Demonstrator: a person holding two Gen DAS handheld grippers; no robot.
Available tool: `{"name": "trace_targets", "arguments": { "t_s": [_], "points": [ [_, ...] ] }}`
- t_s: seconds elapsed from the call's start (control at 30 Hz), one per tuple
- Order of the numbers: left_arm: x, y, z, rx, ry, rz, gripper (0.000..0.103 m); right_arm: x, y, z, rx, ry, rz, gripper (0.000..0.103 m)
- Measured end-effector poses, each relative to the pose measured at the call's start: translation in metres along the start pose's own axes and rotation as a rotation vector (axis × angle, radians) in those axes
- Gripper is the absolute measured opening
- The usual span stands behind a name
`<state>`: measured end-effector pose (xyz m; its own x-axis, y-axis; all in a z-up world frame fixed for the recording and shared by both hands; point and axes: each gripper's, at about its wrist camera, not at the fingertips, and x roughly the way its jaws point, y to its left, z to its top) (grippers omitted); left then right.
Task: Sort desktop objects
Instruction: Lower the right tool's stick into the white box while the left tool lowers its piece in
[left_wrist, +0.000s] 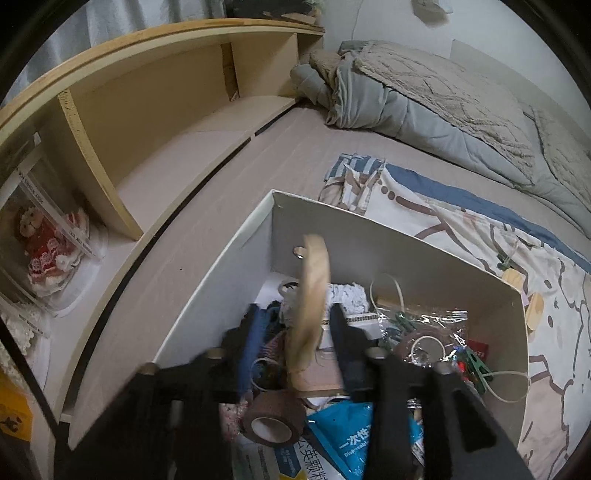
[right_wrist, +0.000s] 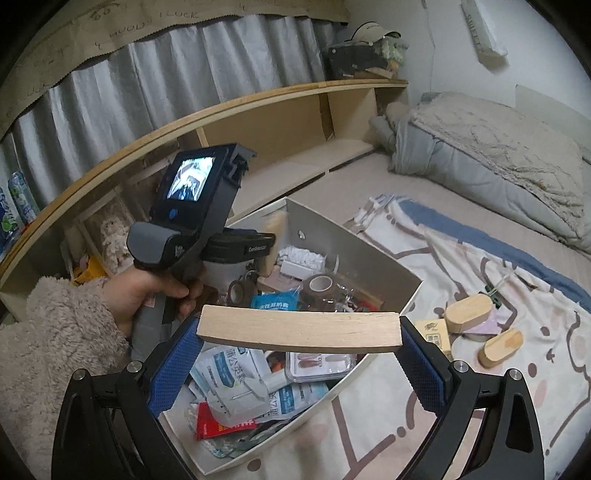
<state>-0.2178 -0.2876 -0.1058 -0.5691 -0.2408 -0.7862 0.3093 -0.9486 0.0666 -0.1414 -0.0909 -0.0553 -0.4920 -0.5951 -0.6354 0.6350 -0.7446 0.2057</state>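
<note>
Already filling white box (right_wrist: 376, 258) at centre; right gripper (right_wrist: 299, 343) clamping wooden block (right_wrist: 299, 328); left gripper (left_wrist: 295, 332) fingers apart, wooden piece (left_wrist: 312, 295) blurred between; two wooden pieces (right_wrist: 469, 314) still lying at right on bed (right_wrist: 332, 195).

A box (right_wrist: 384, 266) sat on a blanket (right_wrist: 480, 258) on the bed. In the box lay a roll of tape (right_wrist: 320, 285), packets (right_wrist: 236, 384) and other small things. Two wooden blocks (right_wrist: 469, 314) lay on the blanket, right of the box. A shelf (left_wrist: 177, 122) ran along the far left side. A folded quilt (right_wrist: 491, 162) lay far back on the right.
</note>
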Motion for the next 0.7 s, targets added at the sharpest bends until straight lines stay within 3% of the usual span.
{"name": "trace_targets", "arguments": {
  "t_s": [0.33,0.7],
  "points": [
    [-0.013,0.005,-0.002,-0.014,-0.033,-0.014,0.043,0.014,0.011,-0.003,-0.039,0.032,0.036,0.100],
    [-0.038,0.002,-0.016,0.045,-0.073,-0.041,0.043,0.044,0.026,-0.012,-0.103,0.098,0.054,0.100]
  ]
}}
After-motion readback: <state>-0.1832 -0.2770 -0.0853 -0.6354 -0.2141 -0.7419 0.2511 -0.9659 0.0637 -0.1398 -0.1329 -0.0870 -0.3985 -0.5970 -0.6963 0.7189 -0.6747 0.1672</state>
